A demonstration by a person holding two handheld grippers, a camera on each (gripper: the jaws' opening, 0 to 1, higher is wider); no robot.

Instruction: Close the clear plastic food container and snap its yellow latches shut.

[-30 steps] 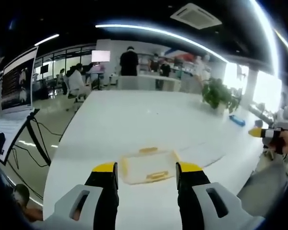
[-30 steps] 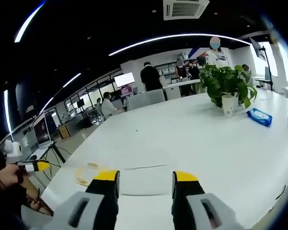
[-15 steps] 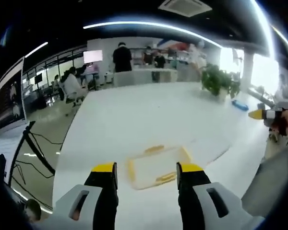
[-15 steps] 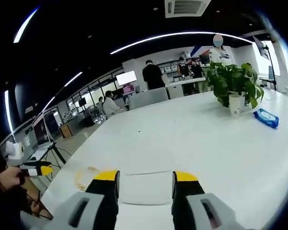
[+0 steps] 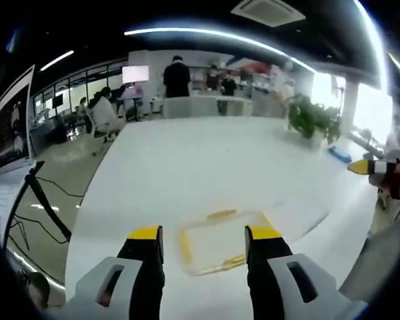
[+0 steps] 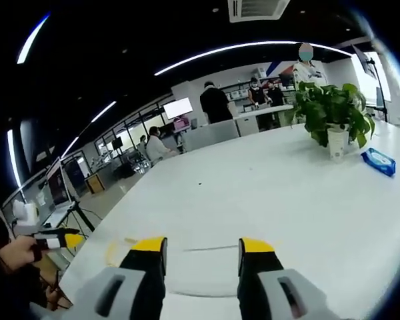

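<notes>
The clear plastic container (image 5: 217, 241) lies flat on the white table (image 5: 187, 173), with a yellow latch on its far side (image 5: 221, 215) and one on its near side (image 5: 221, 265). Whether the latches are snapped down I cannot tell. My left gripper (image 5: 205, 235) hovers just before it, open, with the container showing in the gap between the jaws. My right gripper (image 6: 201, 245) is open above the table with nothing held; it also appears at the right as the right gripper (image 5: 368, 167), in a hand. The container's yellow edge (image 6: 112, 252) peeks out beside the right gripper's left jaw. The left gripper (image 6: 53, 237) shows far left.
A potted plant (image 6: 333, 127) and a blue packet (image 6: 380, 161) stand far across the table. A faint rectangular outline (image 6: 207, 250) lies on the table ahead of the right gripper. A screen on a stand (image 5: 13, 133) is left of the table edge. People work at desks behind.
The left gripper's camera has drawn closer, so the container looks larger between its jaws. The right gripper's view has swung slightly right. Both grippers stay open; the container lies where it was.
</notes>
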